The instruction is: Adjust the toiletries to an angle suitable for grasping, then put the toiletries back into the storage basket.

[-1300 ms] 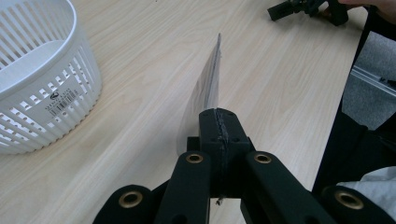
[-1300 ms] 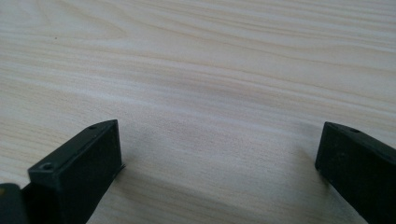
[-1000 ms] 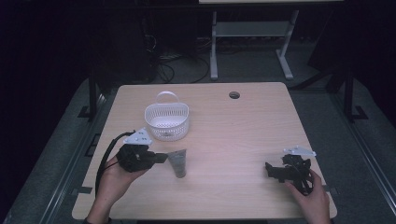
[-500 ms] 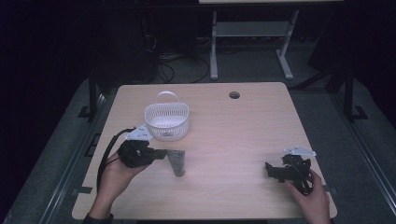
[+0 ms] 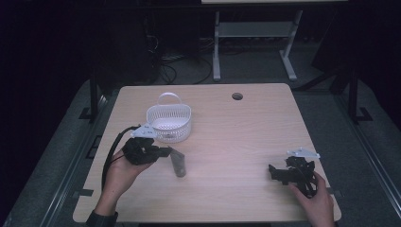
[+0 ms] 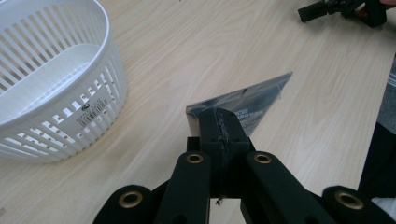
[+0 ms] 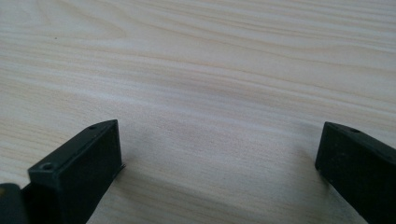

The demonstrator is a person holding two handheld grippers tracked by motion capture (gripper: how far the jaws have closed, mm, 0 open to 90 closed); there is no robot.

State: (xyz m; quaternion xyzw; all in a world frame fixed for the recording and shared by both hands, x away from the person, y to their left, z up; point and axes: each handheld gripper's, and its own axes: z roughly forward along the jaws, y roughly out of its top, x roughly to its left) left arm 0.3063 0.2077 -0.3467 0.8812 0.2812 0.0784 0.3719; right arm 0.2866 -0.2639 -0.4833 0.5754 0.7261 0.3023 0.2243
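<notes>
Black and flat, a small foil packet (image 6: 243,105) sits pinched in the left claw (image 6: 219,126), whose jaws are closed tight on its near edge. The left gripper view shows pale print on the packet and the label on the wall of the white slatted basket (image 6: 56,93) just beside it; from the high view the packet (image 5: 178,163) is only a dark sliver hanging down to the wooden surface (image 5: 236,137), in front of the basket (image 5: 169,124). The right claw (image 5: 276,172) rests low at the surface's right side, and the right gripper view shows its jaws spread wide over bare wood grain, holding nothing.
</notes>
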